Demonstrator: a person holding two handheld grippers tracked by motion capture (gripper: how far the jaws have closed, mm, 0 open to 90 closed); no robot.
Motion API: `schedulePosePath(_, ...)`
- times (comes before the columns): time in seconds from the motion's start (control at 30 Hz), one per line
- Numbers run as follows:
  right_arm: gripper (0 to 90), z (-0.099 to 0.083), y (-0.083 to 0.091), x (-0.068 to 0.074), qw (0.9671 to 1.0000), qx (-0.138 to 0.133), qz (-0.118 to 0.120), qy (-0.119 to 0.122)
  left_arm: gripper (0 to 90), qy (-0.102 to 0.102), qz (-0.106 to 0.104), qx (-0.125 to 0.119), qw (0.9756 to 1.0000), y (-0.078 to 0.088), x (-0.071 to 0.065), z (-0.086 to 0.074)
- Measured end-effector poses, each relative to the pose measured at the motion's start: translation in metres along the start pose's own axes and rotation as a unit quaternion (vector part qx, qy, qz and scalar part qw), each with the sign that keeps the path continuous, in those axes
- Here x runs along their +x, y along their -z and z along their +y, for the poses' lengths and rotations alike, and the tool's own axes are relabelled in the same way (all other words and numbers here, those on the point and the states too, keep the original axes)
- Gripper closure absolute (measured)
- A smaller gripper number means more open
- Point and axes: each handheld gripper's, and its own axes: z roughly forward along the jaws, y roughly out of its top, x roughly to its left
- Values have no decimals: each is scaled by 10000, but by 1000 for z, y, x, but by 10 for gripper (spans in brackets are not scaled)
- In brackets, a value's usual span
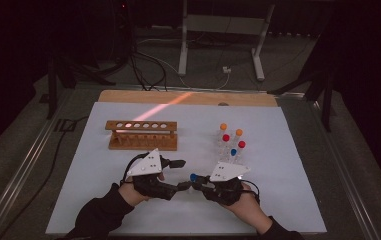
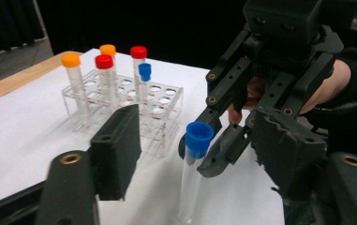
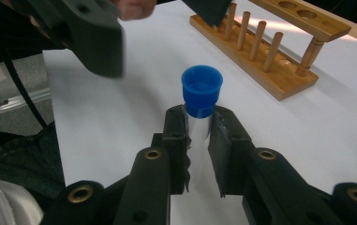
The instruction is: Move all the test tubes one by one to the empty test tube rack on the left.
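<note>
A clear test tube with a blue cap [image 3: 202, 89] is upright between the jaws of my right gripper [image 3: 199, 122], which is shut on the glass just below the cap. In the high view my right gripper [image 1: 199, 182] holds it near the front middle of the white mat. My left gripper [image 2: 202, 140] faces it with its jaws open on either side of the tube [image 2: 190, 183], a gap showing on both sides. In the high view my left gripper [image 1: 182, 175] is just left of the blue cap [image 1: 193, 177].
A clear plastic rack [image 2: 164, 124] holds several tubes with orange, red and blue caps; it stands just behind my right hand [image 1: 224, 149]. An empty wooden tube rack [image 1: 142, 135] stands at the back left of the white mat [image 1: 278, 190]. Cables and table legs lie beyond.
</note>
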Motion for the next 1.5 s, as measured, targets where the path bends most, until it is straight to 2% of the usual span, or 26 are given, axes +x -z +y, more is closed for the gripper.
schedulePosePath(0.03, 771, 0, 0, 0, 10000, 1, 11, -7, 429, -16, -6, 10, 10000, -2, 0, 0)
schedulePosePath(0.07, 771, 0, 0, 0, 10000, 1, 11, -7, 429, -38, -32, 26, 10000, -3, -1, 0)
schedulePosePath(0.17, 771, 0, 0, 0, 10000, -10, 8, -16, 507, -80, -14, 80, 9999, -6, -2, 0)
schedulePosePath(0.5, 771, 0, 0, 0, 10000, -2, 6, -20, 657, -209, -5, 152, 9997, -12, -2, 1)
schedulePosePath(0.8, 771, 0, 0, 1, 10000, 6, 16, 1, 694, -336, 21, 307, 9990, -17, -5, 0)
schedulePosePath(0.87, 771, 0, 0, 1, 10000, 12, 20, 3, 710, -403, 111, 348, 9985, -17, -5, 0)
schedulePosePath(0.97, 771, 0, -1, 0, 10000, 20, 18, -12, 759, -480, 138, 364, 9981, -18, -7, 0)
schedulePosePath(1.23, 761, 0, -1, 0, 9999, -16, 56, -85, 776, -523, 175, 368, 9978, -17, -8, 1)
schedulePosePath(1.3, 698, 0, -1, -1, 9999, -46, 76, -124, 776, -475, 173, 315, 9982, -16, -7, 3)
schedulePosePath(1.5, 461, 0, 2, -2, 9995, -220, -119, -204, 778, -520, 273, 285, 9979, -9, -4, 9)
